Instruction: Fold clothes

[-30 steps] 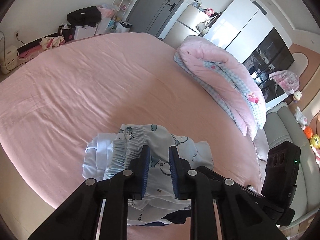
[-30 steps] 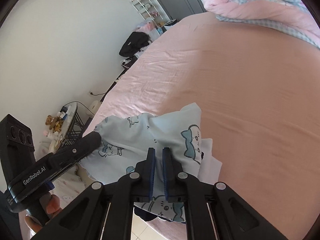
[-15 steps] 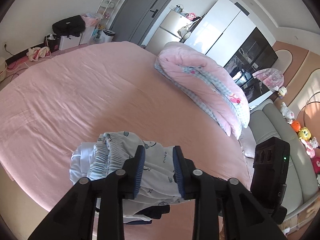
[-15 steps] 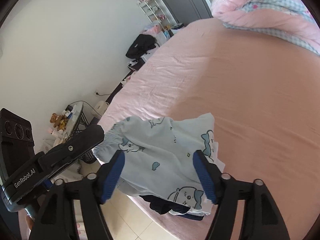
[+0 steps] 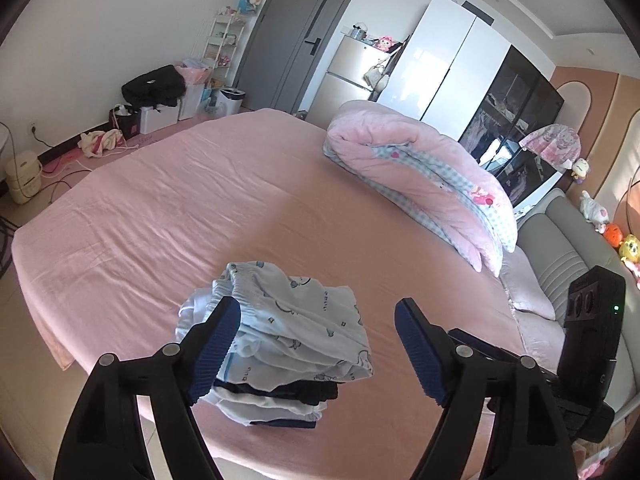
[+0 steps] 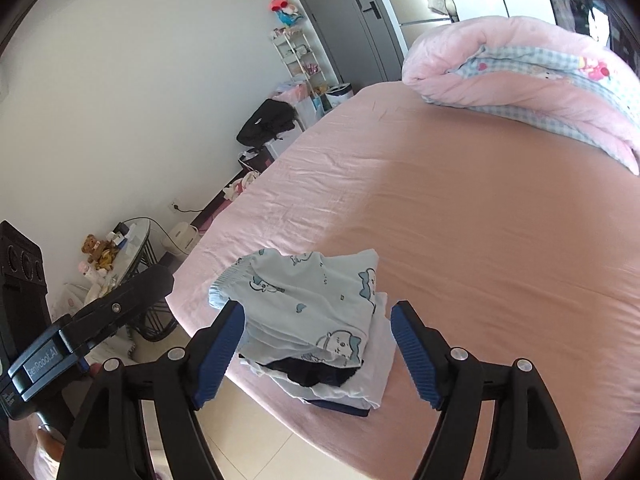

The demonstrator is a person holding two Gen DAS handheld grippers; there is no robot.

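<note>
A stack of folded clothes (image 5: 280,344) lies near the front edge of the pink bed (image 5: 180,216), topped by a light blue garment (image 6: 312,308) with a cartoon print; white and dark pieces show underneath. My left gripper (image 5: 318,346) hangs above the stack, its jaws opening, with nothing pressed between the blue pads (image 5: 216,344). My right gripper (image 6: 318,350) hovers over the same stack (image 6: 320,340), open wide and holding nothing. The left gripper's body (image 6: 80,340) shows at the left of the right wrist view.
A rolled pink quilt (image 5: 420,176) lies across the bed's far right side. A grey sofa (image 5: 576,256) with soft toys stands to the right. Bags, boxes and a shelf line the far wall by the grey door (image 5: 296,36). A small cluttered table (image 6: 120,248) stands beside the bed.
Both grippers let go of the light blue garment, opened and rose away from it. The garment now lies flat on top of the stack.
</note>
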